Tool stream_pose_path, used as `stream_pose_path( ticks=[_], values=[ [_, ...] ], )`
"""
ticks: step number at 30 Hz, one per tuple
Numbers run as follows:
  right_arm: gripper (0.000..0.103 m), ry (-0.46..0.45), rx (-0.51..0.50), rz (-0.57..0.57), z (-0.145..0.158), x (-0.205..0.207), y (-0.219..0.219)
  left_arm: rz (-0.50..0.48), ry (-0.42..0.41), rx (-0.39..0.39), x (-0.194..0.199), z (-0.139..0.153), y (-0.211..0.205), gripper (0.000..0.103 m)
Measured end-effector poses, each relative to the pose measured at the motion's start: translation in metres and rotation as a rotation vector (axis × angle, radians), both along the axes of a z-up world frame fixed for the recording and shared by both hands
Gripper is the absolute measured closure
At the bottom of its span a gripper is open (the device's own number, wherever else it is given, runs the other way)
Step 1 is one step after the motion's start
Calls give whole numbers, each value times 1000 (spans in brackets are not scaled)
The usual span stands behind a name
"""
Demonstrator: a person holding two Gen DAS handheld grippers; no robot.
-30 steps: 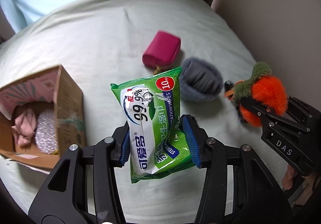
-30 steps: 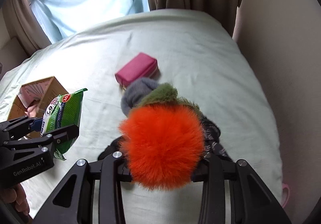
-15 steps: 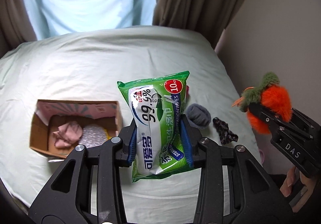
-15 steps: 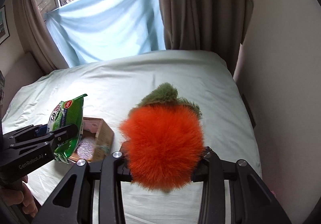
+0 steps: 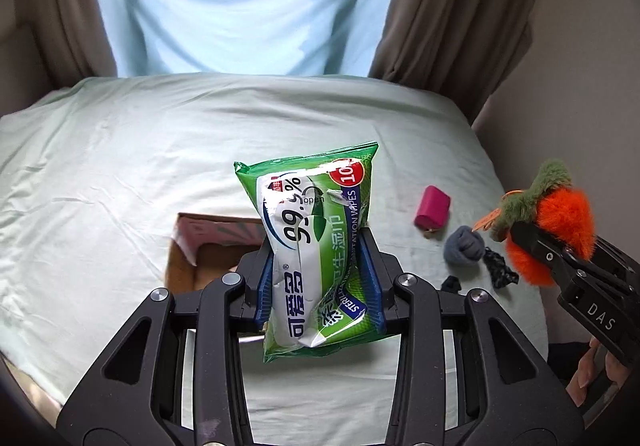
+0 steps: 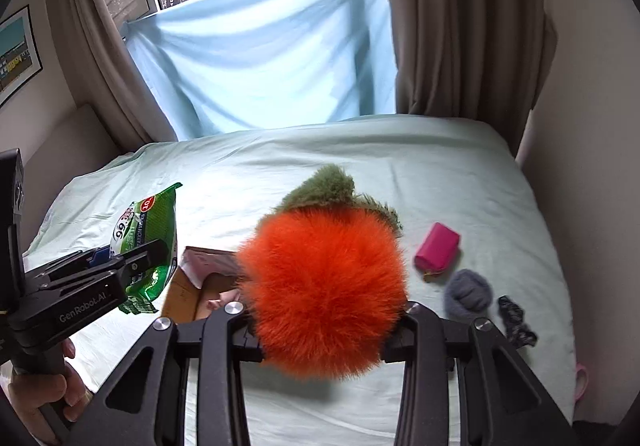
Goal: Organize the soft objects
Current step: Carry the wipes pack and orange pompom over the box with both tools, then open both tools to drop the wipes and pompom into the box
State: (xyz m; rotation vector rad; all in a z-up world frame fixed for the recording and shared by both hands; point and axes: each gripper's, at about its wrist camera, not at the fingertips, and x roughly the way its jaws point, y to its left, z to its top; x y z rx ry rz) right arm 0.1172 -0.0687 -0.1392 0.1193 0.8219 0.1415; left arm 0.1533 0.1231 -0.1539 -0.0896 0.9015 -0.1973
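My left gripper (image 5: 318, 274) is shut on a green pack of wet wipes (image 5: 316, 246) and holds it high above the bed. The pack also shows in the right wrist view (image 6: 150, 242). My right gripper (image 6: 324, 322) is shut on an orange furry plush with a green top (image 6: 324, 286), also held high; it shows at the right of the left wrist view (image 5: 556, 222). An open cardboard box (image 5: 200, 250) sits on the bed below, partly hidden behind both held things.
On the pale green bed (image 5: 120, 166) lie a pink pouch (image 5: 432, 206), a grey knitted ball (image 5: 464, 246) and a dark patterned scrunchie (image 5: 500, 266), right of the box. A wall is close on the right. Curtains and a blue sheet hang behind the bed.
Both grippers have risen further and pulled back with their loads. The box now lies almost directly behind the wipes and the plush. The pouch, ball and scrunchie look smaller and have not moved.
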Motion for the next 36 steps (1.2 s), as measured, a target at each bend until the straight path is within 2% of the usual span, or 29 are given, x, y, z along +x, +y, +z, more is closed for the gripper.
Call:
stream_pose_path(
  ticks=[6, 14, 20, 29, 36],
  values=[
    [68, 66, 22, -5, -24, 29, 61, 2, 63, 31, 22, -23, 68, 70],
    [68, 216, 35, 1, -78, 71, 110, 6, 211, 50, 55, -89, 112, 70],
    [68, 334, 26, 15, -126, 106, 126, -6, 317, 43, 74, -137, 118, 70],
    [68, 511, 37, 31, -194, 151, 132, -35, 445, 60, 117, -202, 102, 70],
    [68, 603, 74, 35, -225, 164, 131, -51, 525, 74, 128, -235, 99, 70]
  ],
)
